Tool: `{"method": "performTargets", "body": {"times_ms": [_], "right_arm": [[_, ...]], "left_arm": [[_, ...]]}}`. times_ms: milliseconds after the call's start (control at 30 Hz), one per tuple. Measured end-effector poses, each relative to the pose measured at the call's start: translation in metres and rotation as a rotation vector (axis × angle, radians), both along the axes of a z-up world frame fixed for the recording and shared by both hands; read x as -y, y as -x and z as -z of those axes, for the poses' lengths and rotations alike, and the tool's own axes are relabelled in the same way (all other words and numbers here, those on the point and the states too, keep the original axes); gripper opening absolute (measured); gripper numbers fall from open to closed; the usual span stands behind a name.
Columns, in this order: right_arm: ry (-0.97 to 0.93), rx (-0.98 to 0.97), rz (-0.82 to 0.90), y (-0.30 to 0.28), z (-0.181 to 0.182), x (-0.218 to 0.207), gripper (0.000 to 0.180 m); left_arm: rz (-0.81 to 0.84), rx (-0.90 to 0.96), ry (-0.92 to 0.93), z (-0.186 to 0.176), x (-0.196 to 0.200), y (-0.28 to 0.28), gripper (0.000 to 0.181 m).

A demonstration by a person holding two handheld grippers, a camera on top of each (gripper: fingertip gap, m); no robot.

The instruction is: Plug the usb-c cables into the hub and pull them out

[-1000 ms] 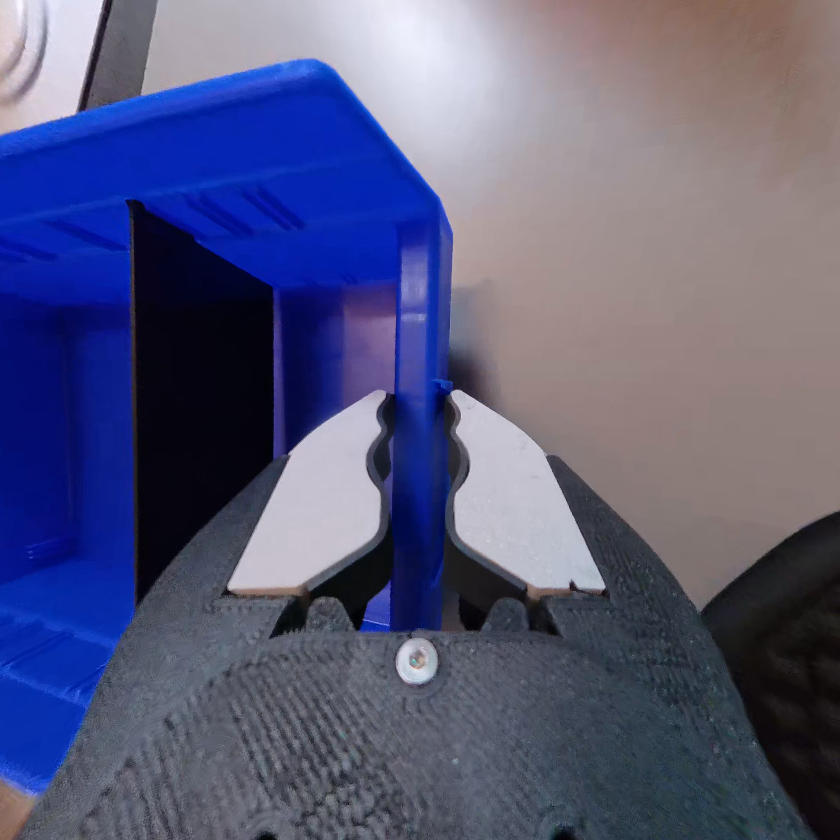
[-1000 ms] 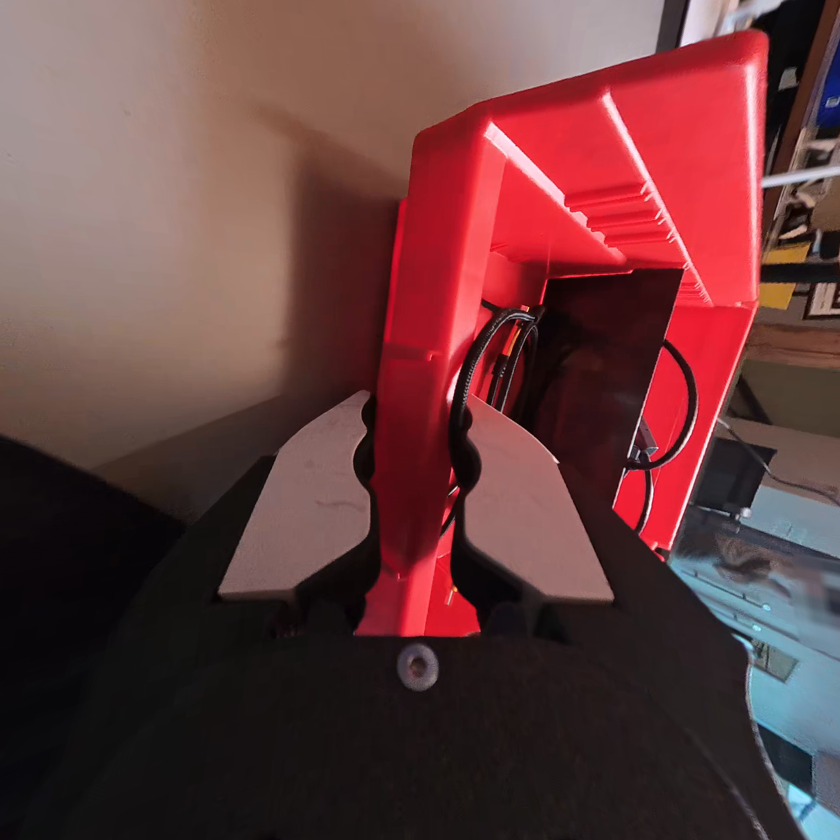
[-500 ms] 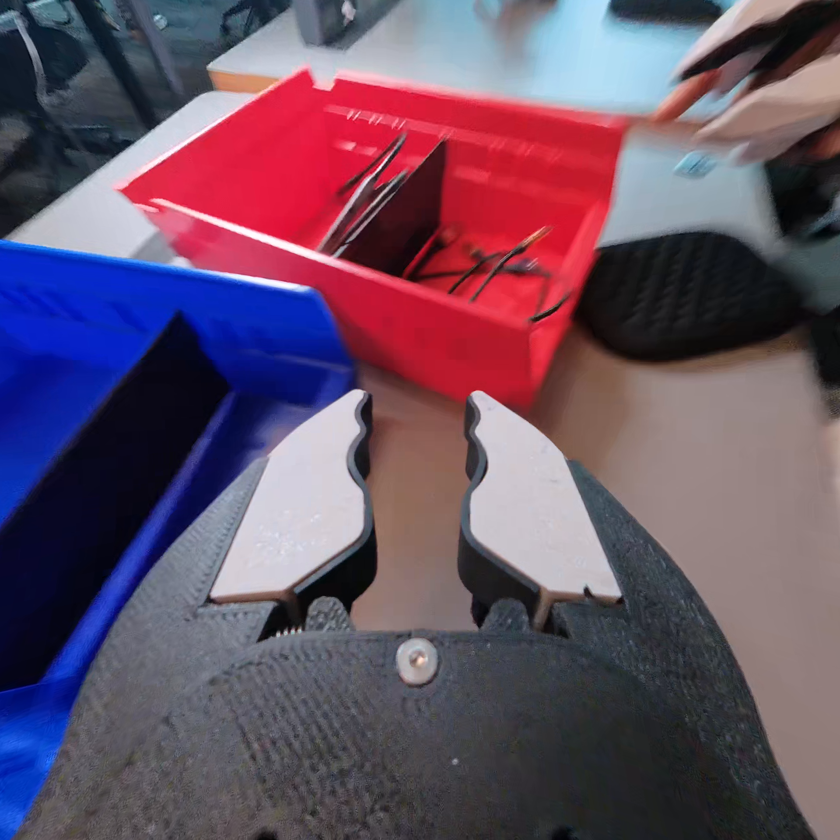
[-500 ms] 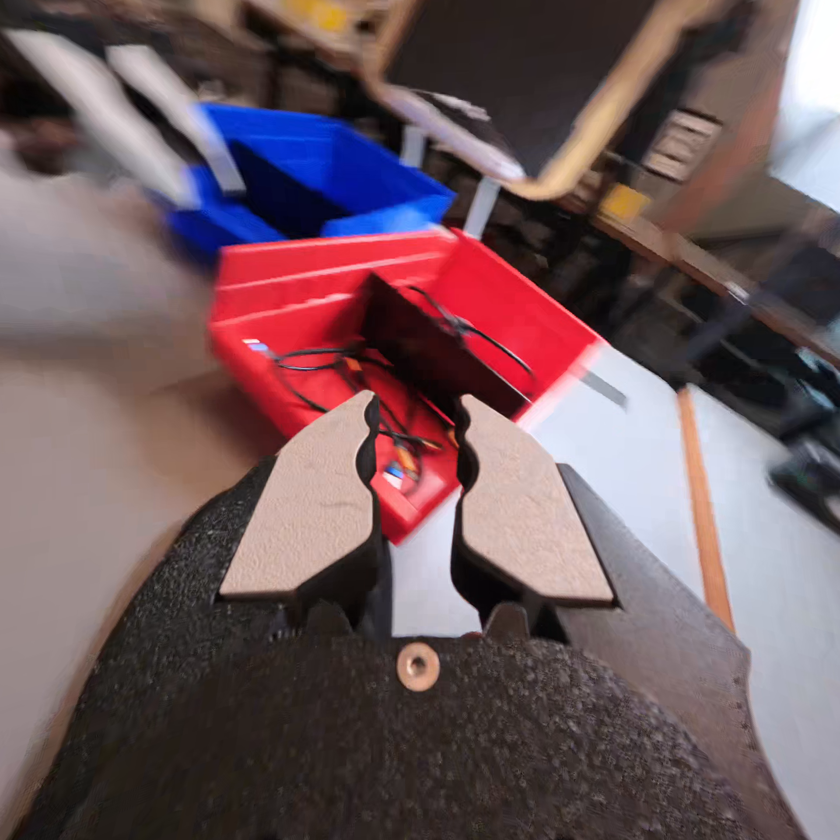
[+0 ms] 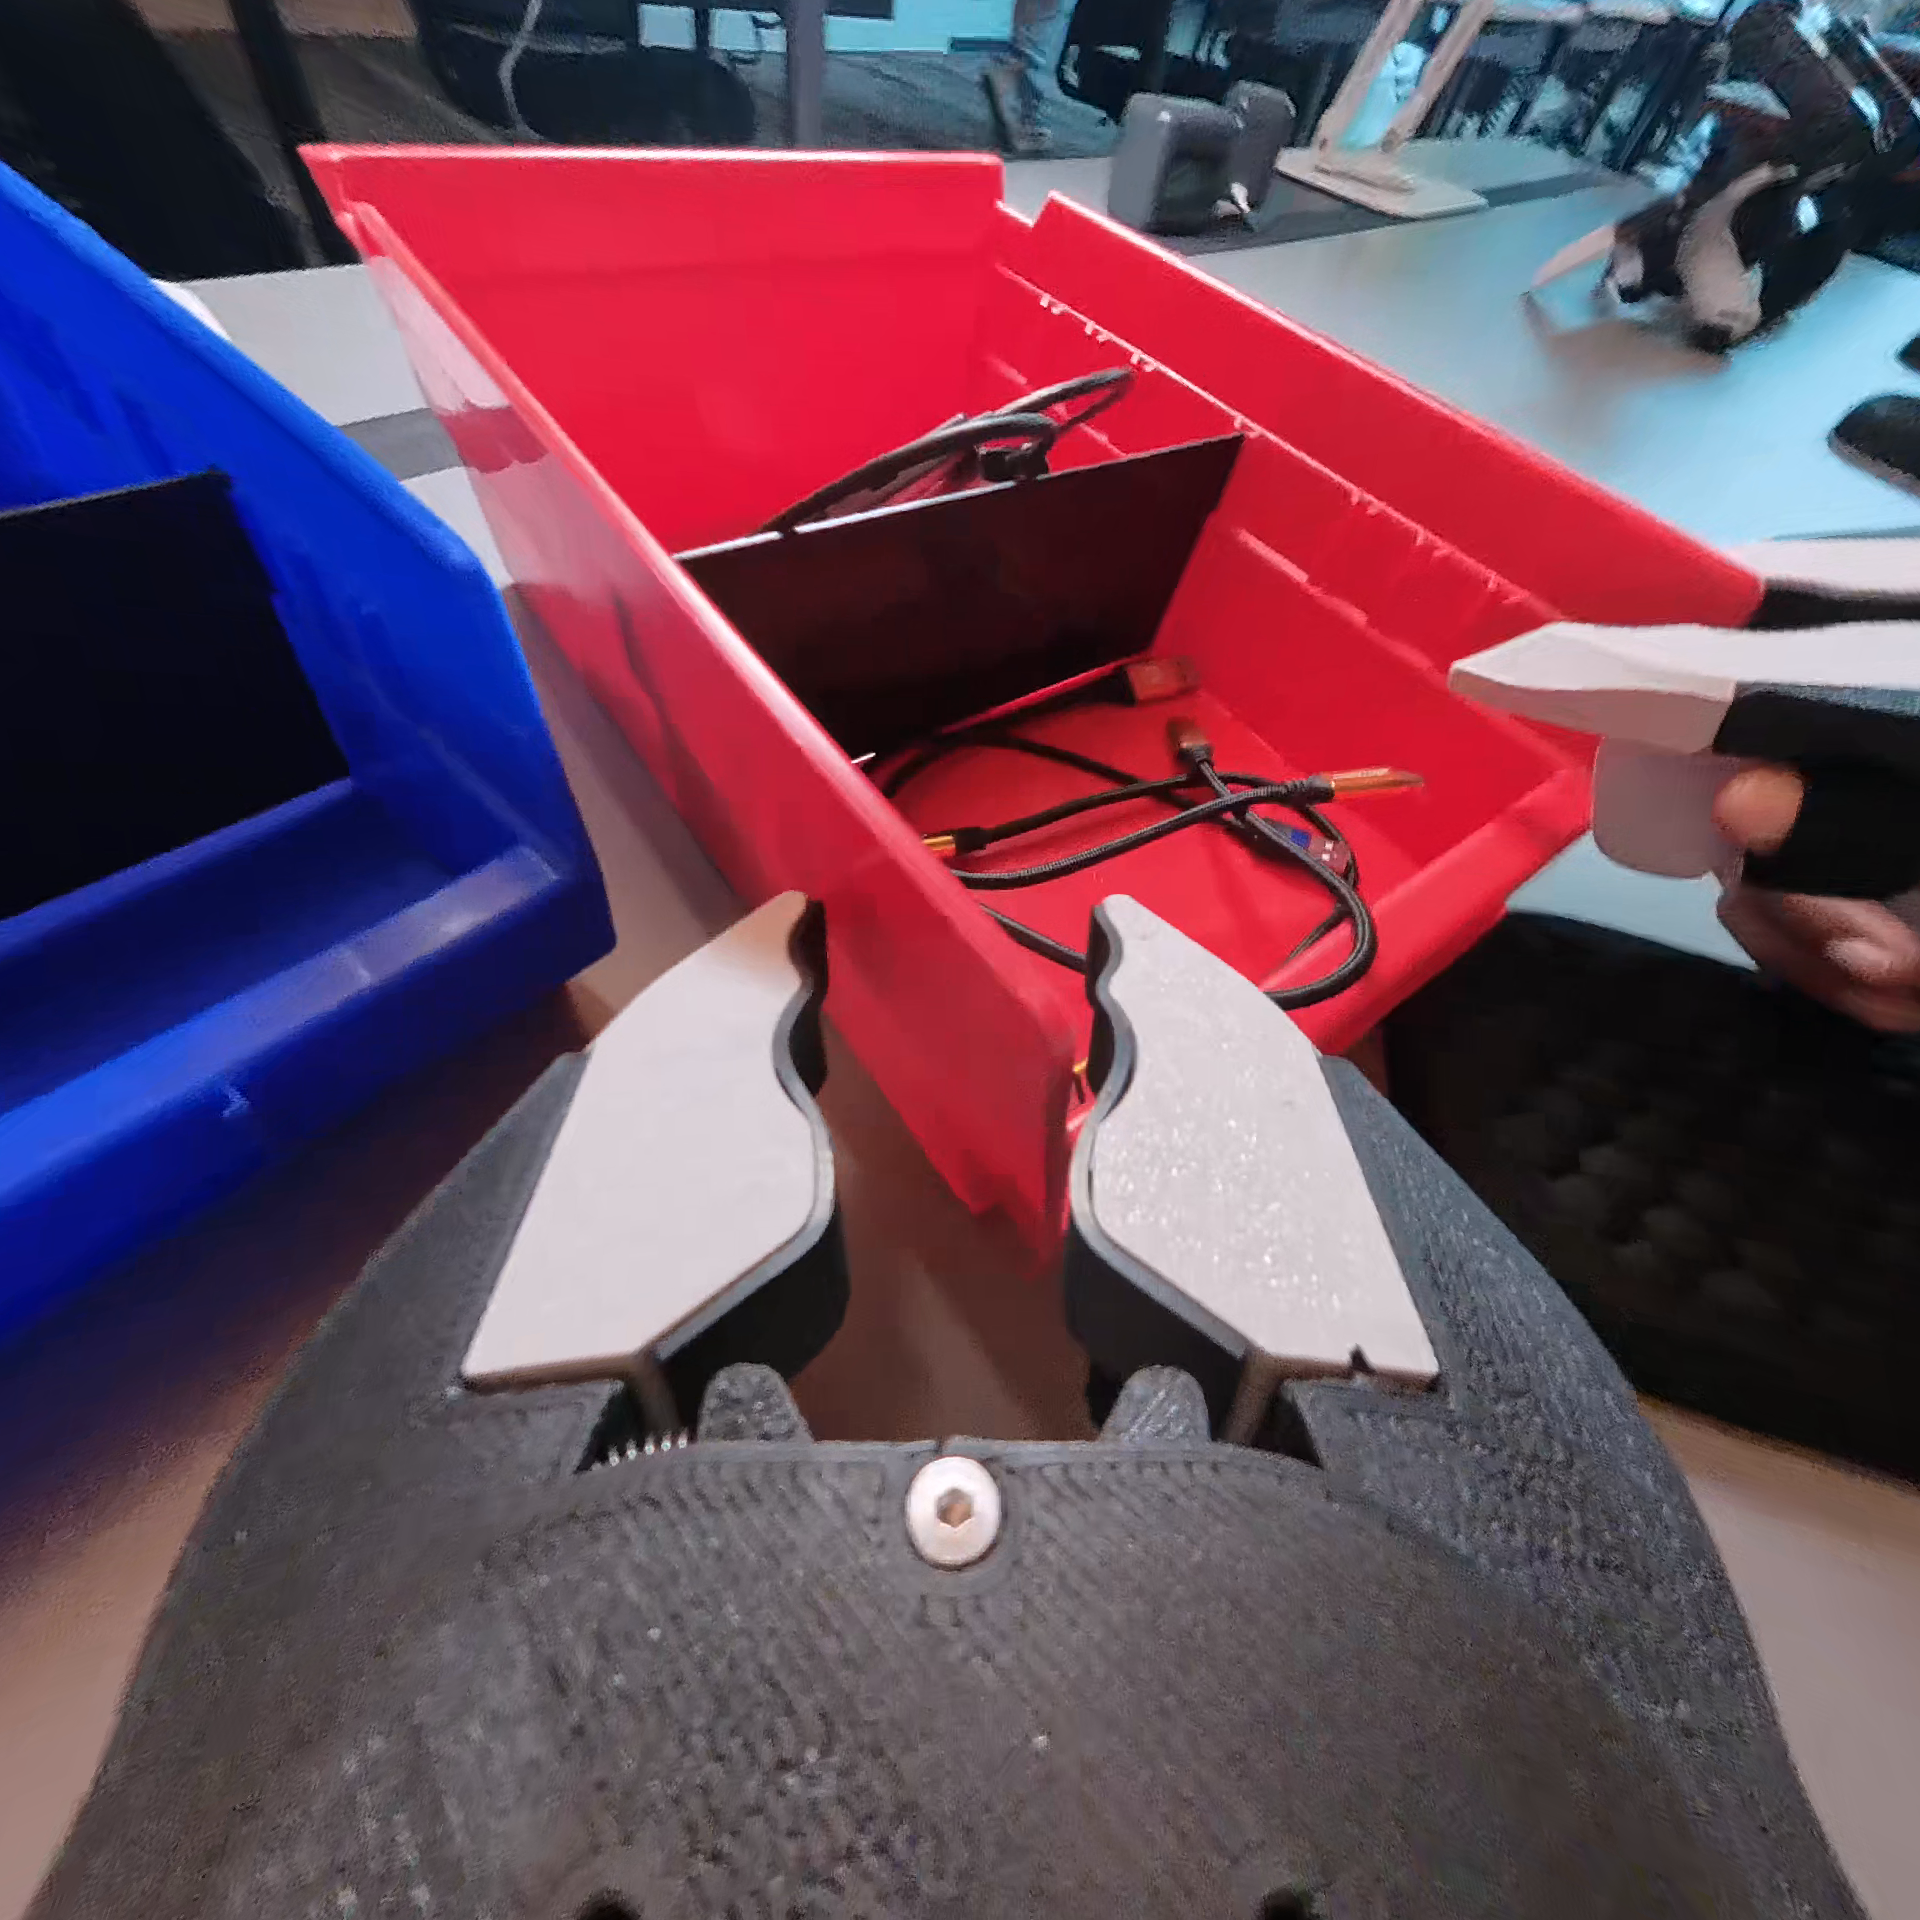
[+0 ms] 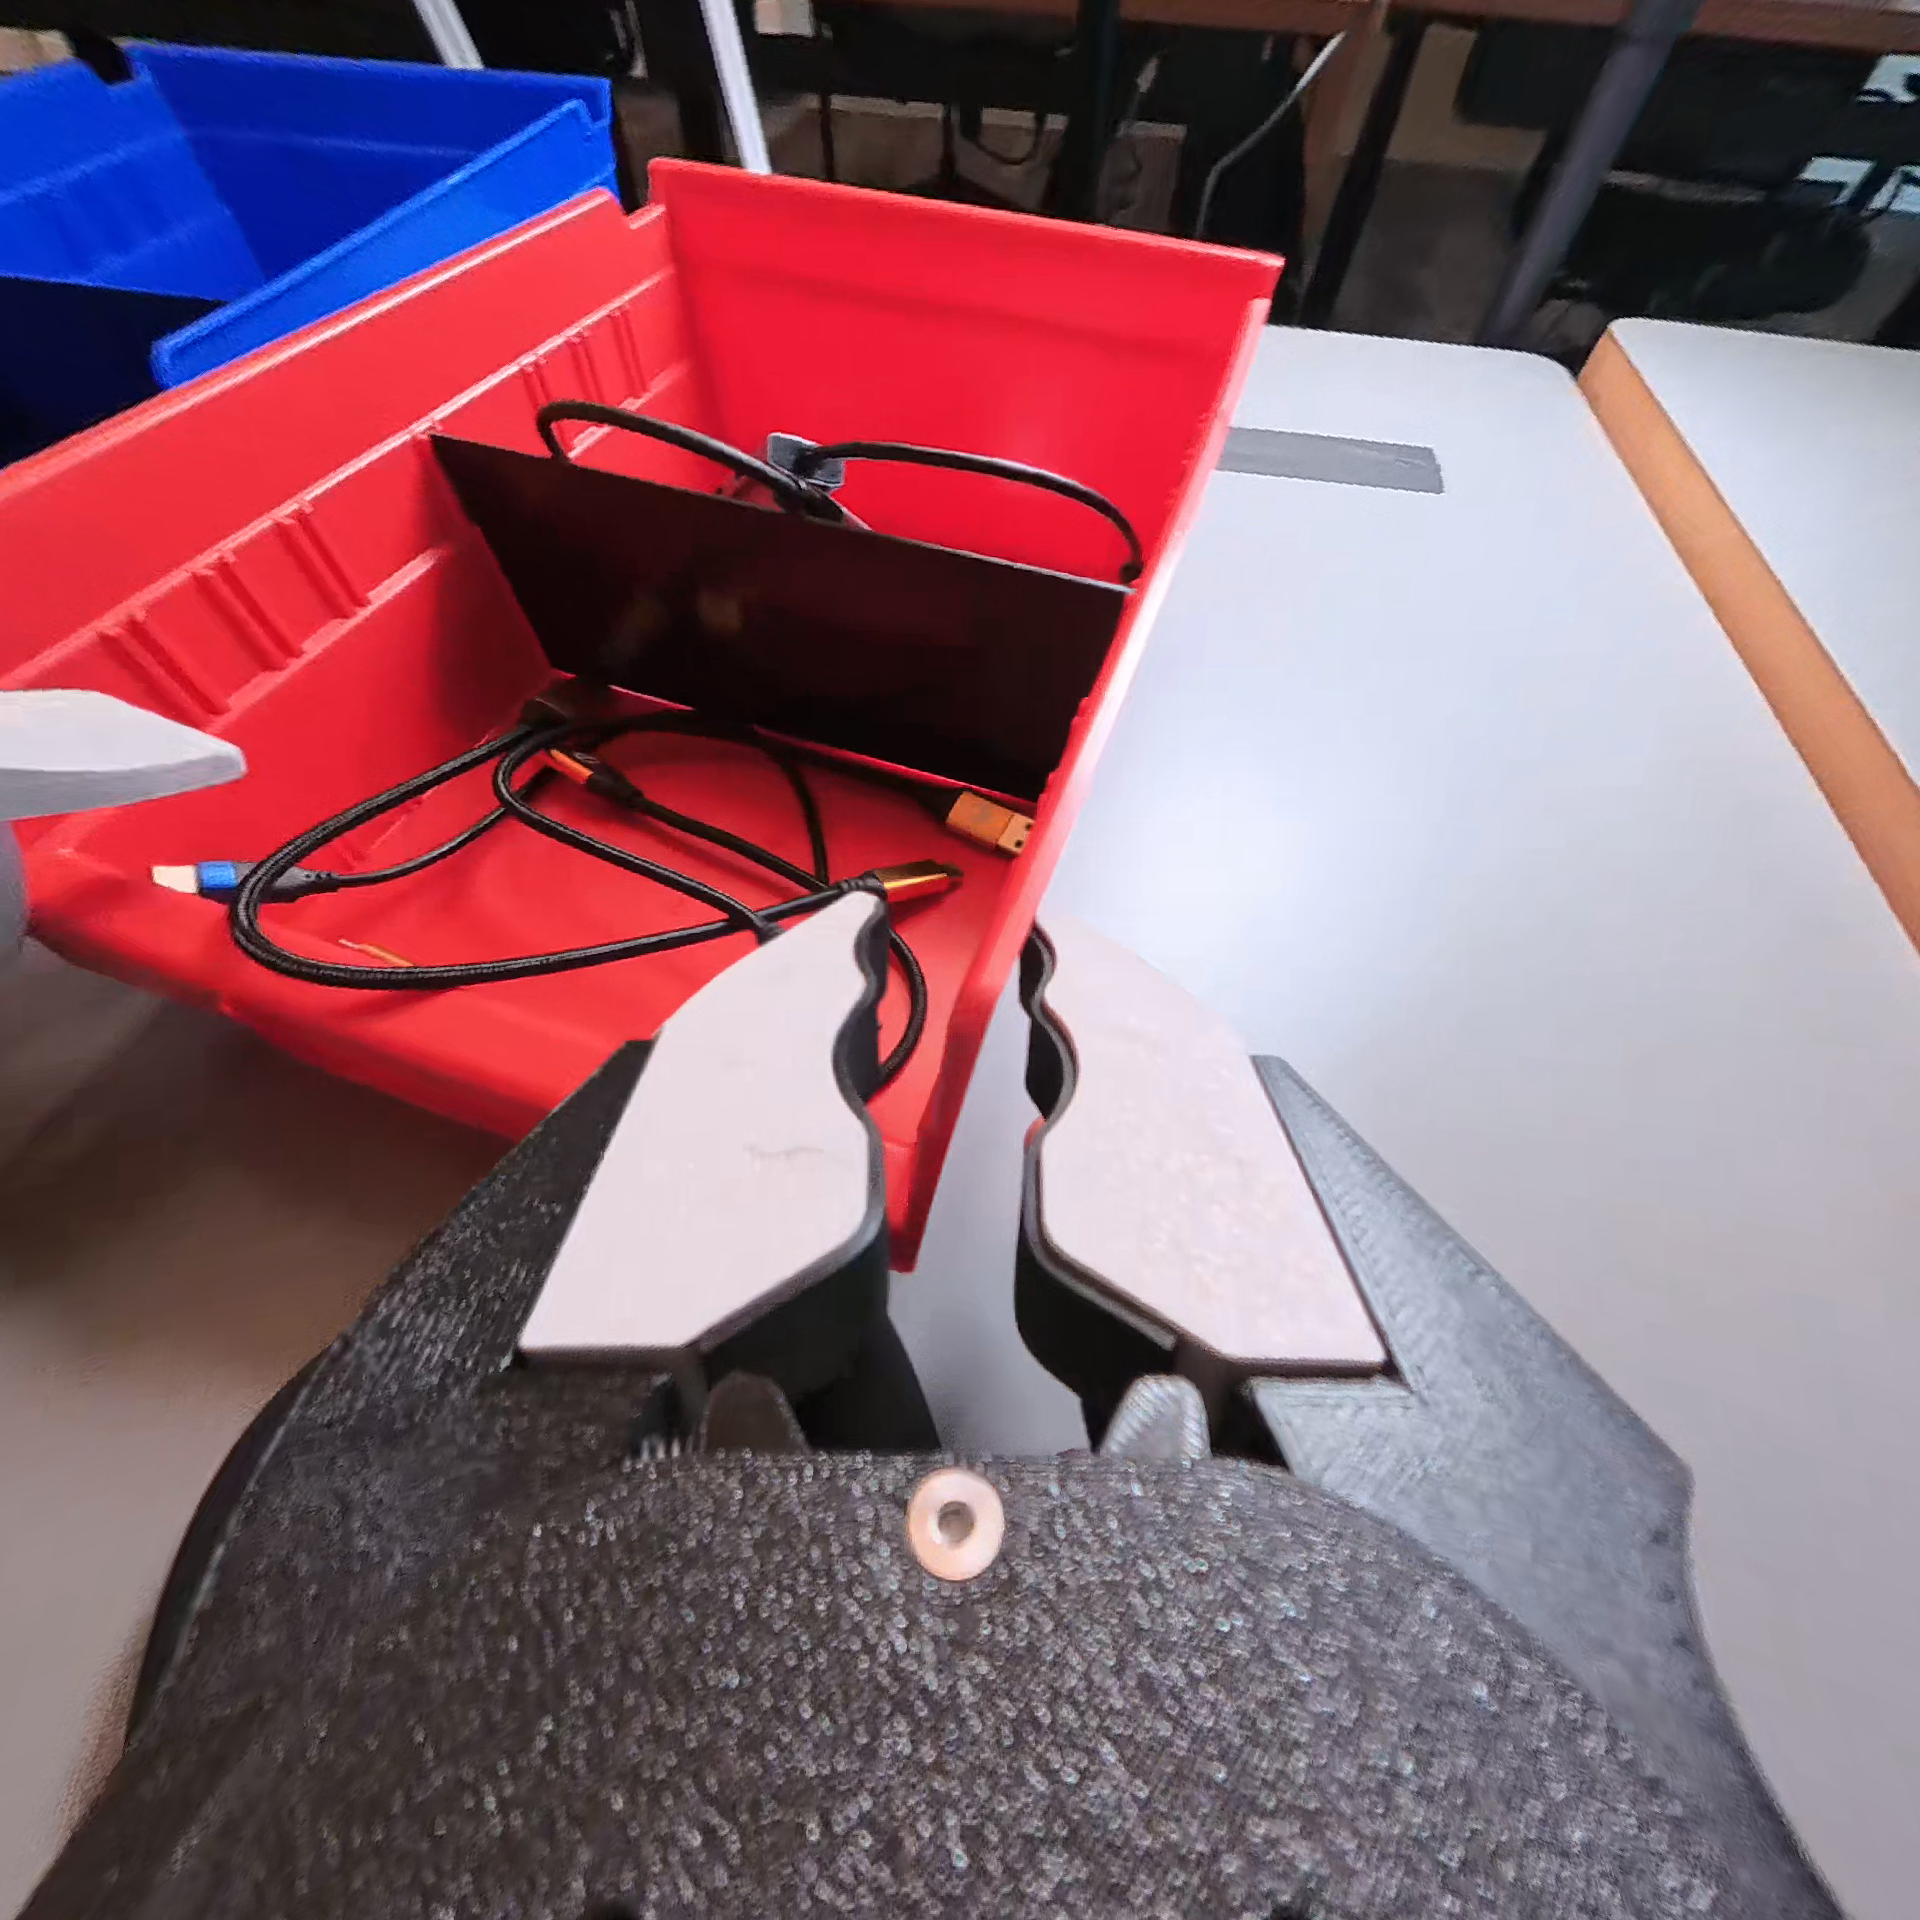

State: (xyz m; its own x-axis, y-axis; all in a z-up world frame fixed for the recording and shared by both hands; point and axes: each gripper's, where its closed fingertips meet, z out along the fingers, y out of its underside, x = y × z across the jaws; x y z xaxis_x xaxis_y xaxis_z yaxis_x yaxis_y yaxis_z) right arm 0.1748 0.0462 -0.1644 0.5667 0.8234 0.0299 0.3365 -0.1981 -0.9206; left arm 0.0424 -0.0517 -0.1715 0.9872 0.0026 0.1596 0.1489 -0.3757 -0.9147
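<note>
A red bin point(image 5: 727, 343) with a black divider point(image 5: 966, 603) holds several black braided cables point(image 5: 1143, 821) with gold and orange plugs. They also show in the right wrist view point(image 6: 582, 831). A tied cable bundle point(image 6: 800, 468) lies behind the divider. I cannot make out a hub. My left gripper point(image 5: 951, 925) is open, astride the bin's near left wall. My right gripper point(image 6: 951, 935) is open with a narrow gap, astride the front edge of the bin's right wall point(image 6: 1143, 582). Both are empty.
A blue bin point(image 5: 260, 935) stands close to the left of the red one. A black mat point(image 5: 1662, 1195) lies in front of the red bin at the right. The grey table point(image 6: 1403, 727) stretches to the right, with a second table point(image 6: 1818, 436) beyond a gap.
One second ago my left gripper was shut on the blue bin's wall and my right on the red bin's wall. Both let go, swung away, and now sit at the red bin's near corners.
</note>
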Motion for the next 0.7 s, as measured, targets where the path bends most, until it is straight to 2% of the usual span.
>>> {"method": "performTargets", "body": {"times_ms": [33, 100, 233, 300, 400, 567, 700], "right_arm": [[-0.001, -0.008, 0.018, -0.002, -0.001, -0.002, 0.018], [-0.016, -0.026, 0.045, -0.005, -0.004, -0.006, 0.011], [-0.075, -0.043, 0.087, -0.012, -0.018, -0.004, 0.009], [-0.116, -0.071, 0.094, -0.016, -0.037, 0.002, 0.009], [-0.199, -0.118, 0.071, -0.015, -0.086, 0.017, 0.01], [-0.302, -0.225, -0.061, 0.029, -0.172, 0.064, 0.012], [-0.322, -0.299, -0.222, 0.106, -0.208, 0.119, 0.013]], "left_arm": [[-0.02, 0.018, -0.001, -0.001, -0.002, 0.002, 0.045], [-0.046, 0.039, -0.013, -0.003, -0.004, 0.006, 0.037], [-0.064, -0.064, -0.013, -0.012, -0.004, 0.005, 0.026], [-0.061, -0.083, -0.041, -0.029, -0.002, 0.003, 0.025], [-0.071, -0.114, -0.119, -0.071, 0.009, 0.005, 0.023], [-0.155, -0.168, -0.248, -0.153, 0.062, 0.039, 0.023], [-0.323, -0.228, -0.308, -0.197, 0.136, 0.097, 0.022]]}}
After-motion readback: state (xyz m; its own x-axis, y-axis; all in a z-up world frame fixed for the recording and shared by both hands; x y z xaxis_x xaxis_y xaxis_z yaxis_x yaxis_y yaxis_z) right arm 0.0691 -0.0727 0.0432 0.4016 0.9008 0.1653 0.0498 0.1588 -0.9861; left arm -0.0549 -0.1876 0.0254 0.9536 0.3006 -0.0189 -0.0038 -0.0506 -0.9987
